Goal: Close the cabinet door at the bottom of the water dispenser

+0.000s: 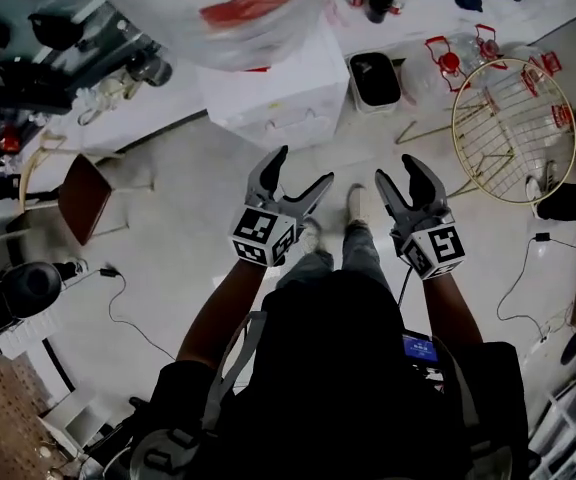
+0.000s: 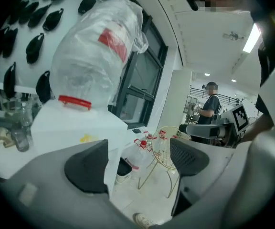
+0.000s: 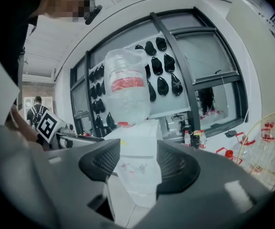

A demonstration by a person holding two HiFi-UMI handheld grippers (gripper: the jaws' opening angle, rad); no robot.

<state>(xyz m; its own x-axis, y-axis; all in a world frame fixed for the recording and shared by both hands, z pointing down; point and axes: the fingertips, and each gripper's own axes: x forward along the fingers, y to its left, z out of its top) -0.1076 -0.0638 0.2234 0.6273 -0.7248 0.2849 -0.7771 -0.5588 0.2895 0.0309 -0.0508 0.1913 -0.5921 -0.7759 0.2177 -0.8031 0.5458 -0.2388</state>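
Floor [image 1: 168,228] of pale, shiny material takes up most of the head view. A person [image 1: 358,368] in a dark top stands on it, seen from above, with both forearms held out in front.

Ahead of the person stands the white dispenser [image 1: 288,93], backed against a white ledge. A big bottle [image 1: 238,8] wrapped in a clear bag sits upside down on top of it. The cabinet door [image 1: 268,126] is on the dispenser's lower front, the side facing the person. From above that front shows as one flat white face, and whether the door is fully shut I cannot tell. Both claws are well apart from it.

To the right a round gold wire rack [image 1: 513,128] stands on thin legs. A small bin [image 1: 374,78] with a dark liner sits just beside the dispenser's right side.

The left claw [image 1: 302,166] is raised and points toward the dispenser. Its jaws are wide apart with nothing between them; only the far-off floor and rack show through the gap. The right claw [image 1: 398,168] is level with it and near it. Its jaws stand about half apart and hold nothing, and the distant dispenser front shows in the gap.
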